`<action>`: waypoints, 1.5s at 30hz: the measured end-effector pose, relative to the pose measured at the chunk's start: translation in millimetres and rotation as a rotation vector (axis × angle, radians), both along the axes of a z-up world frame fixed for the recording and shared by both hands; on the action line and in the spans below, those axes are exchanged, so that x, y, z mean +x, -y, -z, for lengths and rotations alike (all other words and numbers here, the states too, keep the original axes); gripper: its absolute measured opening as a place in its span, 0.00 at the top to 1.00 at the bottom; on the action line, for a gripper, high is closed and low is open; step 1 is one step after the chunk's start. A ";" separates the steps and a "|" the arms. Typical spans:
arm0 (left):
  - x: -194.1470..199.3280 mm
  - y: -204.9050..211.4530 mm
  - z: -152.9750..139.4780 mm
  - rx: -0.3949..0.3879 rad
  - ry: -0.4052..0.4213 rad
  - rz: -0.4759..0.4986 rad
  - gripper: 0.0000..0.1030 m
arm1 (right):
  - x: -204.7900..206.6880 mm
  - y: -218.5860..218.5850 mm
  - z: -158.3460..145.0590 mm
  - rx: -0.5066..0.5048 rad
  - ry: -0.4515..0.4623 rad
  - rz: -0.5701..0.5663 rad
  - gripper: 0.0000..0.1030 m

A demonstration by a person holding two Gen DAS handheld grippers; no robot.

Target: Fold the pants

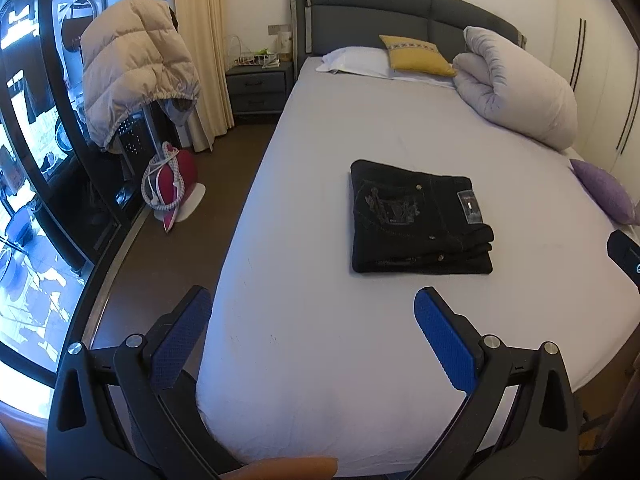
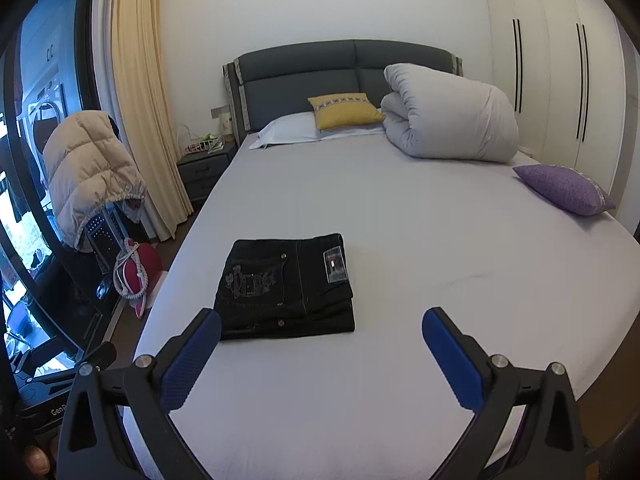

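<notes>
The black pants [image 1: 418, 220] lie folded into a compact rectangle in the middle of the bed [image 1: 320, 340], back pocket and label facing up. They also show in the right wrist view [image 2: 286, 286]. My left gripper [image 1: 312, 308] is open and empty, held above the bed's near end, short of the pants. My right gripper [image 2: 322, 328] is open and empty, held above the sheet [image 2: 400, 380] with its left fingertip [image 2: 208, 326] just in front of the pants' near left corner.
A rolled white duvet [image 2: 452, 116], a yellow cushion [image 2: 344, 110], a white pillow [image 2: 288, 130] and a purple cushion [image 2: 564, 188] lie toward the head and right side. A chair with a beige puffer jacket [image 1: 136, 68] and an iron [image 1: 168, 188] stand on the floor left.
</notes>
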State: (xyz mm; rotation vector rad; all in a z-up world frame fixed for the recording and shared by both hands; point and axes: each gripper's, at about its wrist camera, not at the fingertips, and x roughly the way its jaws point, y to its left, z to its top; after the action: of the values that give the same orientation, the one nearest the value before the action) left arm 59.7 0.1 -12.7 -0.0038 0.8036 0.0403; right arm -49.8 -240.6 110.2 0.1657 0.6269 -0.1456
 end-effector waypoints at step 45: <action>12.8 12.8 32.3 0.002 -0.070 0.014 0.00 | 12.7 -8.3 20.8 0.004 -0.102 -0.052 0.00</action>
State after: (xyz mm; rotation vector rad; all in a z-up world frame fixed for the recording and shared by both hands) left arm 72.4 -12.7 -45.1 0.0053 0.8737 0.0285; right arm -37.1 -232.3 89.4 0.1461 0.7327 -0.1036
